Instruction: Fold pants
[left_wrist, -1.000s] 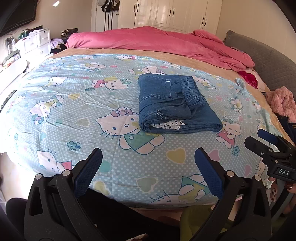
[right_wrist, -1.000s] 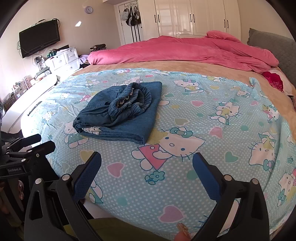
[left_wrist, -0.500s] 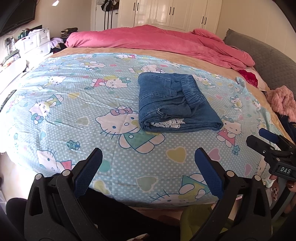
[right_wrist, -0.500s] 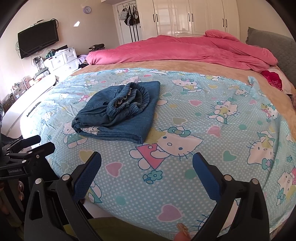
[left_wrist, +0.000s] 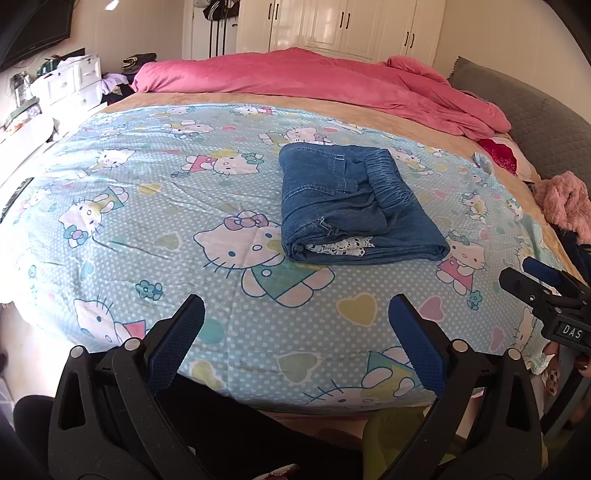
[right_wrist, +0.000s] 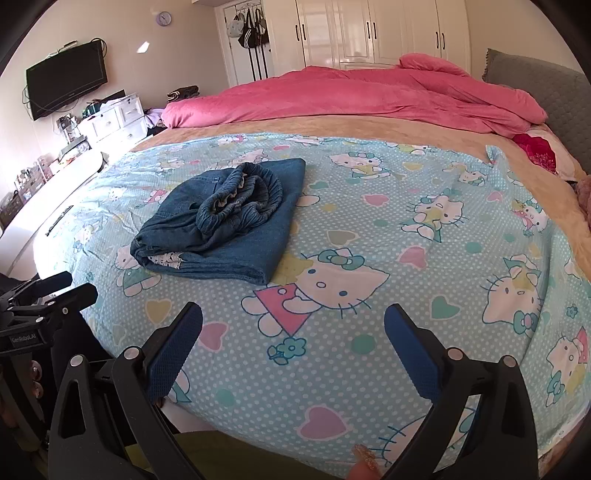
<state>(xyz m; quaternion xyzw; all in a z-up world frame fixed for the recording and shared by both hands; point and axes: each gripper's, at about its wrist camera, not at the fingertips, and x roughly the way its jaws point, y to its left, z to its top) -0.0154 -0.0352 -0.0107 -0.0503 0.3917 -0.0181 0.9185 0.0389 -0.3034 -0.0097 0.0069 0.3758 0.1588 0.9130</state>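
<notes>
1. Bed sheet (left_wrist: 147, 206), pale blue with cartoon cats: it spreads ahead of both your tools and curves down over the near bed edge just beyond your fingertips. Wide bare cloth lies to the left of your left gripper's line and to the right of your right gripper's line, with room on every side of the folded bundle.

2. Pink duvet (left_wrist: 314, 77): bunched along the far side of the bed, well beyond the bundle. A grey headboard (right_wrist: 546, 88) rises far right.

3. Pants (left_wrist: 351, 210), blue denim: folded into a compact block lying flat on the sheet, ahead and slightly right of your left gripper, ahead and left of your right gripper. Its long axis runs away from you. The gathered elastic waistband (right_wrist: 240, 195) sits on top, toward the right side in the left view; a patterned lining shows at the near end.

4. Left gripper (left_wrist: 295, 328): jaws spread wide, holding nothing, hanging at the near bed edge, well apart from the pants.

5. Right gripper (right_wrist: 293, 332): jaws equally wide, nothing between them, over the near edge, clear of the pants.
</notes>
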